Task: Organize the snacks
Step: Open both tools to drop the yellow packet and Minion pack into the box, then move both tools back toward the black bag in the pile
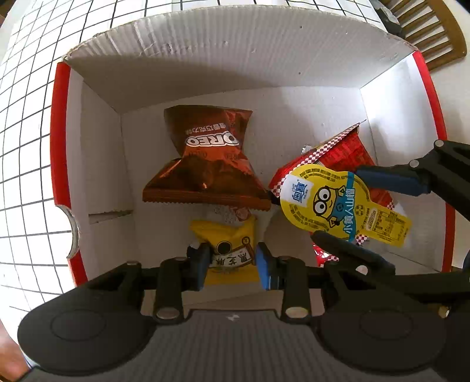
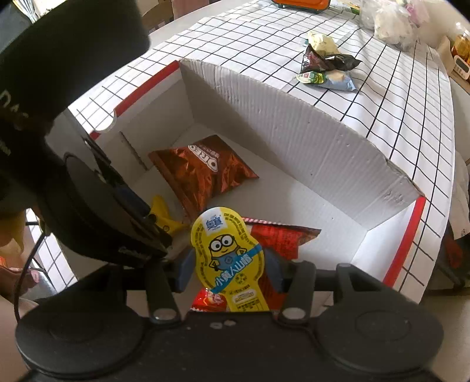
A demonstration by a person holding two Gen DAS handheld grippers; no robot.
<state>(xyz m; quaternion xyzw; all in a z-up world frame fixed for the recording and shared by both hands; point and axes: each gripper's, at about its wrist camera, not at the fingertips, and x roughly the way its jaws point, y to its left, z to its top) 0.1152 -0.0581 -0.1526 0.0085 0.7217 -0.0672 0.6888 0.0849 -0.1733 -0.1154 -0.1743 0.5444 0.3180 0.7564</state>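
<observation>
A white cardboard box (image 1: 293, 53) with red edges holds a brown Oreo pack (image 1: 205, 164) and a red checkered pack (image 1: 346, 152). My left gripper (image 1: 233, 266) is shut on a yellow sesame snack pack (image 1: 232, 252), low inside the box. My right gripper (image 2: 230, 271) is shut on a yellow Minion snack (image 2: 229, 252), held over the red pack (image 2: 282, 238). The right gripper (image 1: 346, 205) with the Minion snack (image 1: 332, 202) also shows in the left wrist view. The box (image 2: 308, 138), the Oreo pack (image 2: 202, 173) and the left gripper's yellow pack (image 2: 164, 217) show in the right wrist view.
The box stands on a white table with a black grid cloth (image 2: 382, 97). A small pile of loose snack packs (image 2: 326, 61) lies beyond the box. Plastic bags (image 2: 393, 20) sit at the far edge. A wooden chair back (image 1: 434, 32) is behind the table.
</observation>
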